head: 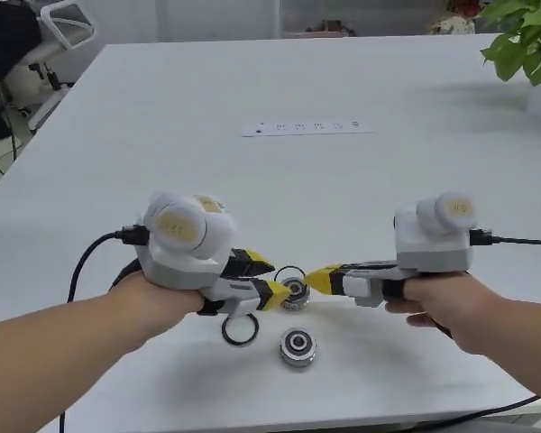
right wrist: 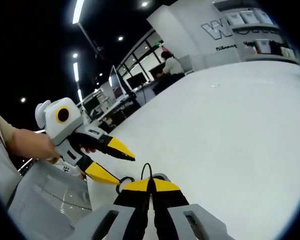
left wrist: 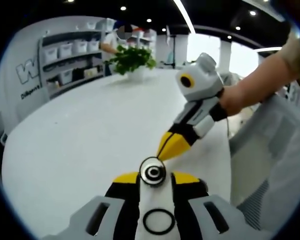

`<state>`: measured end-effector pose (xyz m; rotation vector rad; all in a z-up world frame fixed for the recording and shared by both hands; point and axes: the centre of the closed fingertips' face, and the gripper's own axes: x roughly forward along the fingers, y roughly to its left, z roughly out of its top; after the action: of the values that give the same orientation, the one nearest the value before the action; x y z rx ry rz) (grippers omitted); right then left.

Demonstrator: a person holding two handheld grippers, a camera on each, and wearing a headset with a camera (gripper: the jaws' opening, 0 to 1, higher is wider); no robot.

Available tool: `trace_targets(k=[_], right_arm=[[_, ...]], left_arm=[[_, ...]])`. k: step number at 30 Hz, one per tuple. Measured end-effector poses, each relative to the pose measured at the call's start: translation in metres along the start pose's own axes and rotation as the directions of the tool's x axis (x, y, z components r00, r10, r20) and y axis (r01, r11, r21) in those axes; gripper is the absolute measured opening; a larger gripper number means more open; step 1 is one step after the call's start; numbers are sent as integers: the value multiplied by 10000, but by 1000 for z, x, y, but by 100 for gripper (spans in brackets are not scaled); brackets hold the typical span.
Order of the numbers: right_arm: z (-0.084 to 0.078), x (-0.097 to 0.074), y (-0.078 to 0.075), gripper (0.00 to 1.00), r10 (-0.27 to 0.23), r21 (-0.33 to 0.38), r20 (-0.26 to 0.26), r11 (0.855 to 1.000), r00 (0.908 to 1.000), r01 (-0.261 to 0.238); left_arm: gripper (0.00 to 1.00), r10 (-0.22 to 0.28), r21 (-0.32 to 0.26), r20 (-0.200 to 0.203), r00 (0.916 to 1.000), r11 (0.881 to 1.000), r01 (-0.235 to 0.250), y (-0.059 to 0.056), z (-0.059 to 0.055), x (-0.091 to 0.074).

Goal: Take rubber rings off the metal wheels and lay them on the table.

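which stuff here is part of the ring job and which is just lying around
Job: left gripper, right gripper, gripped wheel, pinched ring, loose ring, second wheel, table.
Lying about: white strip, potted plant, chair.

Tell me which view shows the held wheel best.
Left gripper view: the wheel sits face-on in the left tongs. Head view shows it small; in the right gripper view the right tongs mostly hide it.
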<state>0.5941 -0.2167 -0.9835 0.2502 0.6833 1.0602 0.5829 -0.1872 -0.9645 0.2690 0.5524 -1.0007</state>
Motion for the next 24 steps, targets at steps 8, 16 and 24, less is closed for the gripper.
trace_targets(k=[8, 16, 24], right_arm=[[6, -2, 12, 0, 72, -49, 83, 10000, 9999, -71], [10, 2, 20, 0, 267, -120, 76, 9996, 9996, -266], [12, 10, 34, 0, 523, -183, -12, 9985, 9986, -524]], left_arm=[[33, 57, 267, 89, 9999, 9996, -59, -1, -6, -26], [37, 259, 36, 303, 9992, 9997, -261, 2, -8, -51], [43, 367, -159, 386, 9986, 9992, -361, 0, -16, -70]])
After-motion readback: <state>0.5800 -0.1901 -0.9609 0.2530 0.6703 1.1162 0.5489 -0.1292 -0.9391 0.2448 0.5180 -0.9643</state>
